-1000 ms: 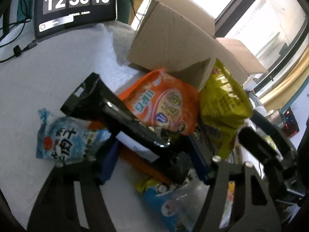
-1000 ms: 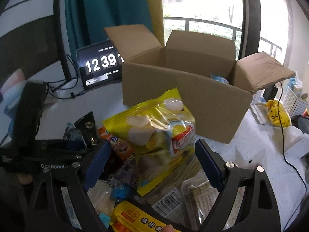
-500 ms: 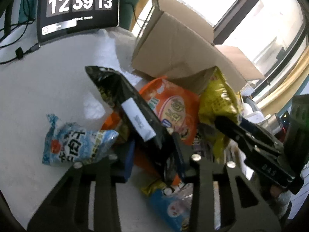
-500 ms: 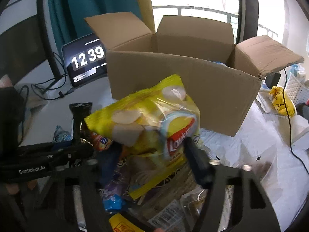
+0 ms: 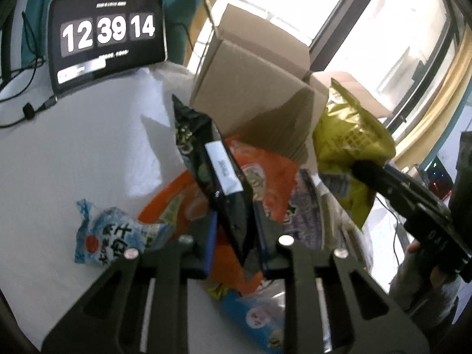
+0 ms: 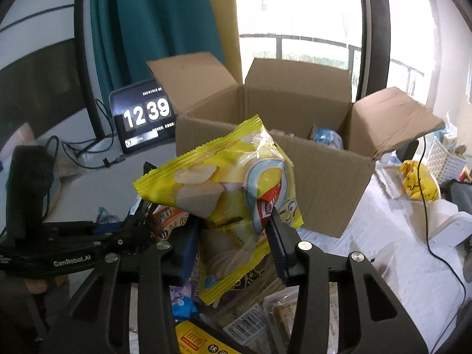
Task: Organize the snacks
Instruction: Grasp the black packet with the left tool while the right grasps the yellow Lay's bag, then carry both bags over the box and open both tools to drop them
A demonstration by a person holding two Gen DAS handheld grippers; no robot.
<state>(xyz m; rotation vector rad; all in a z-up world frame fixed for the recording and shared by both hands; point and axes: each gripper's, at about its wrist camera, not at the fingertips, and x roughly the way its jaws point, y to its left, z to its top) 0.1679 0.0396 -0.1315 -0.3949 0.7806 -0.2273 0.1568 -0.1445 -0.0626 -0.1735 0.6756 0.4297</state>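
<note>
Yellow chip bag [image 6: 224,194]: your right claw [image 6: 236,236] is closing on it, holding it raised at 6 o'clock of the cardboard box [image 6: 295,159]. Black packet [image 5: 215,171]: your left claw [image 5: 234,244] is clamping it fully above the counter [image 5: 88,147].

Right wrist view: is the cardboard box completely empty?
No, a blue packet shows inside the open cardboard box, low against its right inner wall behind the front edge.

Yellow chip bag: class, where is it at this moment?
In the right wrist view the yellow chip bag sits centre frame, lifted between the closing right gripper fingers, just in front of the open cardboard box.
</note>
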